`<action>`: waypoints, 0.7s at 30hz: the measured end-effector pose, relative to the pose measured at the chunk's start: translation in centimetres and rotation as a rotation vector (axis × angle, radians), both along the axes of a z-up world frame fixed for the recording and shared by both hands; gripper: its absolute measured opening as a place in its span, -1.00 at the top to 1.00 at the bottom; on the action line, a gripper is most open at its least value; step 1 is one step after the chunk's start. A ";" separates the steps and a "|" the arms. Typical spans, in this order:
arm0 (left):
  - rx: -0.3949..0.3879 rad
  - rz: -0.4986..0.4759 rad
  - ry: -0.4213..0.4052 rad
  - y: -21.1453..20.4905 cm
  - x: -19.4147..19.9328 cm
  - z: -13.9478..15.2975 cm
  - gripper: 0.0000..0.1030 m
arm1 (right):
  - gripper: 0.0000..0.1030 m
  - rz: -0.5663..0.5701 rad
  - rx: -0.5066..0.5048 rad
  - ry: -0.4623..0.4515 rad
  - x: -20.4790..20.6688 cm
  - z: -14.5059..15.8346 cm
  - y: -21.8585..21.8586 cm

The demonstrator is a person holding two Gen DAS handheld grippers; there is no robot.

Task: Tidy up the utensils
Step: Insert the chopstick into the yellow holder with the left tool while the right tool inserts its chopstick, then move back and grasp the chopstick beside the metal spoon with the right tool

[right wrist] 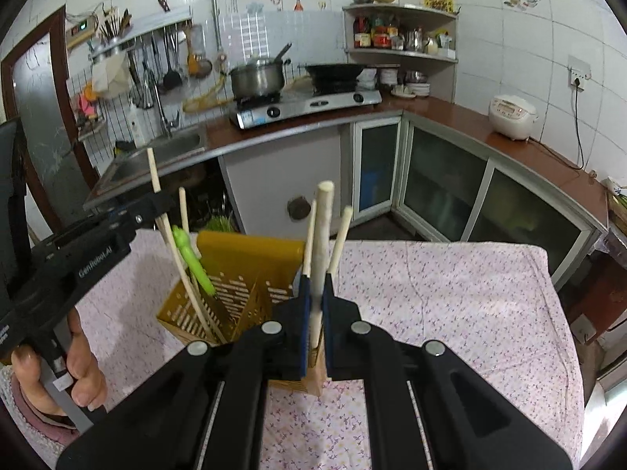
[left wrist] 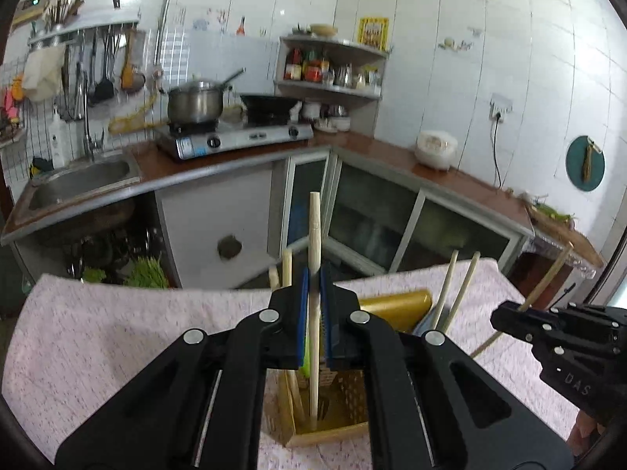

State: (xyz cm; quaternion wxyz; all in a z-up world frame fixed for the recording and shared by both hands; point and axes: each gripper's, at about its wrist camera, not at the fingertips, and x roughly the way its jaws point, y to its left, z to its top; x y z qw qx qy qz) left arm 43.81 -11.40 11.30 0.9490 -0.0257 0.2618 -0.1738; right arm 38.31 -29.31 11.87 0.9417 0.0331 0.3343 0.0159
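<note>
A yellow slotted utensil holder (left wrist: pixel 345 403) (right wrist: pixel 235 293) stands on the pink floral table. My left gripper (left wrist: pixel 313 286) is shut on a wooden chopstick (left wrist: pixel 314 235) that stands upright with its lower end inside the holder. My right gripper (right wrist: pixel 316 293) is shut on another wooden chopstick (right wrist: pixel 323 227), held upright beside the holder. The right gripper also shows in the left wrist view (left wrist: pixel 521 309). The left gripper also shows in the right wrist view (right wrist: pixel 156 205). More chopsticks (left wrist: pixel 458 286) and a green-handled utensil (right wrist: pixel 192 258) stand in the holder.
The floral cloth (right wrist: pixel 431 313) covers the table. Beyond it are cabinets, a sink (left wrist: pixel 78 180), a gas stove with a pot (left wrist: pixel 196 103) and a wok, a rice cooker (right wrist: pixel 511 117) and a corner shelf with jars.
</note>
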 end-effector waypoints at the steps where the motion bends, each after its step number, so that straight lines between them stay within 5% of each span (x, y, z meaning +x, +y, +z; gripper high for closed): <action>1: 0.008 0.001 0.013 0.0 0.0 -0.7 0.91 | 0.89 0.003 -0.005 0.006 0.1 -0.3 0.1; 6: 0.048 0.010 0.030 0.3 -0.6 -2.6 0.90 | 0.88 0.036 -0.014 0.008 0.3 -2.9 0.7; 8: 0.040 0.001 0.048 0.5 -0.7 -2.8 0.73 | 0.86 0.054 -0.008 -0.034 0.1 -3.5 0.7; 10: 0.026 0.014 0.027 1.4 -1.5 -2.3 0.24 | 0.80 0.051 -0.010 -0.060 -0.2 -3.9 0.4; 11: 0.021 0.020 0.014 1.6 -1.8 -2.0 0.11 | 0.67 0.042 0.004 -0.069 -0.4 -4.1 0.0; 13: 0.009 0.032 -0.013 2.3 -2.8 -1.0 -0.28 | -0.17 0.029 0.039 -0.088 -1.1 -4.0 -0.7; 15: -0.012 0.035 -0.023 3.2 -3.7 0.1 -0.41 | -0.19 0.024 0.043 -0.119 -1.9 -3.4 -0.9; 18: -0.039 0.063 -0.027 4.8 -5.6 1.3 -0.87 | -0.31 -0.001 0.023 -0.138 -3.7 -2.7 -1.4; 21: -0.053 0.079 -0.027 6.4 -7.8 1.5 -0.90 | -0.54 -0.018 0.034 -0.123 -6.1 -2.8 -2.1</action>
